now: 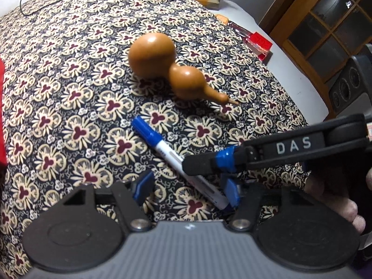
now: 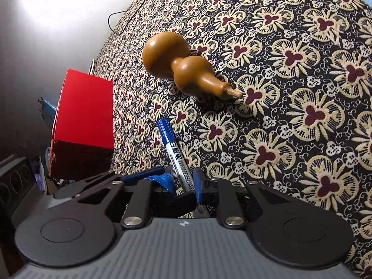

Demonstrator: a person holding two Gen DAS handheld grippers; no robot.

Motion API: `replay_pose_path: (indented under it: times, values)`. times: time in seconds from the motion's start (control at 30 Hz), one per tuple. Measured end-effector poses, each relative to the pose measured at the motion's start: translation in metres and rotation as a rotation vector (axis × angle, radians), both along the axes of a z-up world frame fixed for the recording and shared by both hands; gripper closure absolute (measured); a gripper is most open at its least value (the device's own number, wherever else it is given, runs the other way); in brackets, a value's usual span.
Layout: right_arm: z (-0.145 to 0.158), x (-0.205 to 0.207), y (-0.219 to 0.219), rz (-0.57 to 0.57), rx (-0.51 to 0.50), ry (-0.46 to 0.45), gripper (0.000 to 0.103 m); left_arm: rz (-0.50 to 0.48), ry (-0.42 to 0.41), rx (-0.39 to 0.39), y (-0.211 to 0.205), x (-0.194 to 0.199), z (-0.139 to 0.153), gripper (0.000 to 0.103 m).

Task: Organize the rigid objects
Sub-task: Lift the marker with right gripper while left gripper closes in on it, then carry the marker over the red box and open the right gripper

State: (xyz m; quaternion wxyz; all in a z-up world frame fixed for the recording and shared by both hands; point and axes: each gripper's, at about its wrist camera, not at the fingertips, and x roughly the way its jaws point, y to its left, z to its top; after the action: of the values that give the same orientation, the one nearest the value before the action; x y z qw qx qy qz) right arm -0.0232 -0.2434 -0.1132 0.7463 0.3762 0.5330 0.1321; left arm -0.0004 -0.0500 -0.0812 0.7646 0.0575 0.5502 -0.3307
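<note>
Right tool (image 2: 183, 183) nipping whiteboard marker (image 2: 175, 153), left tool (image 1: 186, 188) open astride it, gourd (image 1: 167, 67) beyond

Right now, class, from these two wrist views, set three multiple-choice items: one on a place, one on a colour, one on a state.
1. Where is the marker?
A. On the patterned cloth, apart from the gourd
B. Balanced on top of the gourd
C. Standing in a cup

2. What colour is the marker's cap?
A. Green
B. Blue
C. Black

3. How does the gourd sit?
A. Upright on its big bulb
B. Held in the air
C. On its side, stem end on the cloth

Answers:
1 A, cloth shows between marker and gourd.
2 B, the cap is blue in both views.
3 C, both bulbs rest on the cloth.
</note>
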Motion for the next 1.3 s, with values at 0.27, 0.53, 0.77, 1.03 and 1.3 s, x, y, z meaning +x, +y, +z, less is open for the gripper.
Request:
replay_pose_path:
  times: [0.27, 0.53, 0.77, 1.03, 1.3]
  values:
    - [-0.003, 0.005, 0.010, -0.019, 0.031, 0.008, 0.098, 0.003, 0.003, -0.033, 0.011, -0.001, 0.001, 0.052]
    - [-0.012, 0.011, 0.042, 0.028, 0.078, 0.021, 0.097, -0.009, 0.014, -0.051, 0.027, -0.008, 0.001, 0.031]
    - [0.001, 0.019, 0.055, 0.094, -0.046, -0.050, 0.098, 0.011, 0.005, -0.062, 0.038, -0.006, 0.002, 0.067]
    - [-0.002, 0.023, 0.059, 0.090, -0.055, -0.060, 0.098, 0.057, -0.022, -0.059, 0.051, -0.004, 0.002, 0.092]
    - [0.000, 0.021, 0.052, 0.077, -0.039, -0.055, 0.098, 0.095, -0.006, -0.095, 0.064, 0.003, 0.005, 0.094]
